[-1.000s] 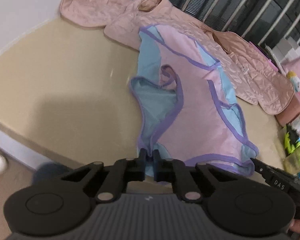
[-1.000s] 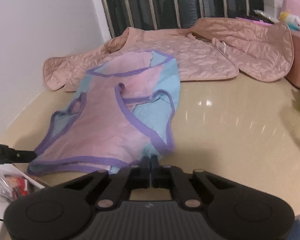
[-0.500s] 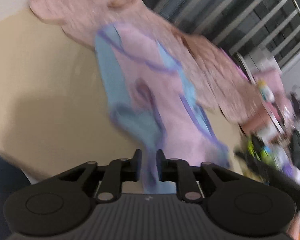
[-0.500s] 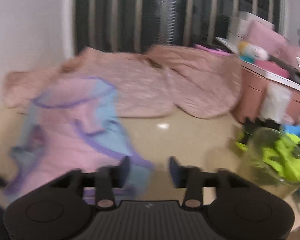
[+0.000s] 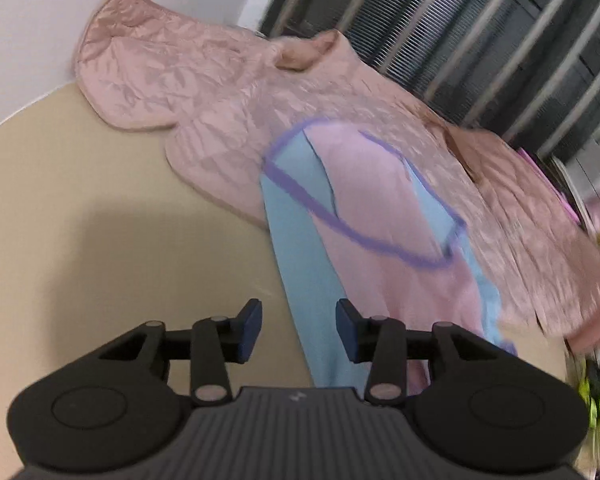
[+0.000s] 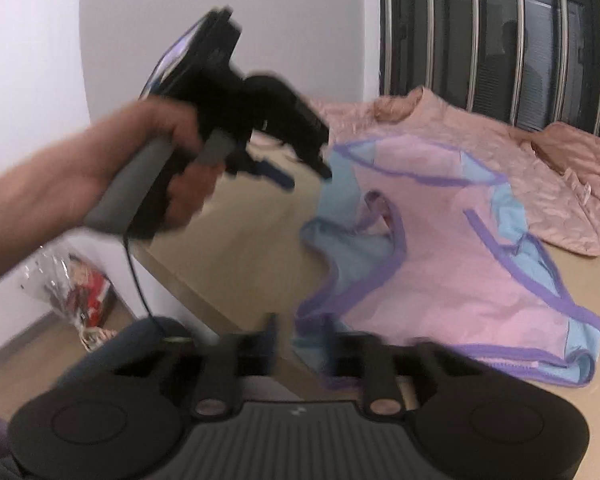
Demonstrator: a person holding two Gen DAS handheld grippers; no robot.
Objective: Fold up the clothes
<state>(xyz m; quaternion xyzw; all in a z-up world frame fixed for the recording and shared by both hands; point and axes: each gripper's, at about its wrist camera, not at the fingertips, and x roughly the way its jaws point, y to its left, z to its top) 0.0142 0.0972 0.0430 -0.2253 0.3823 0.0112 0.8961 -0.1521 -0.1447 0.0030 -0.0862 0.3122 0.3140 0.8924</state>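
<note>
Lying on table [image 5: 80, 208]: two garments; left claw [image 5: 298, 332], right claw [image 6: 300, 344] both agape.

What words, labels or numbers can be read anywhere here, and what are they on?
No text can be read in these pictures.
A small pale emblem, a mark and not letters, sits on the ribbed black body of the left gripper and of the right gripper.
The red-printed packet inside the clear plastic bag on the floor is too blurred to read.
The pink and blue purple-trimmed garment and the quilted pink jacket show no readable label.
</note>
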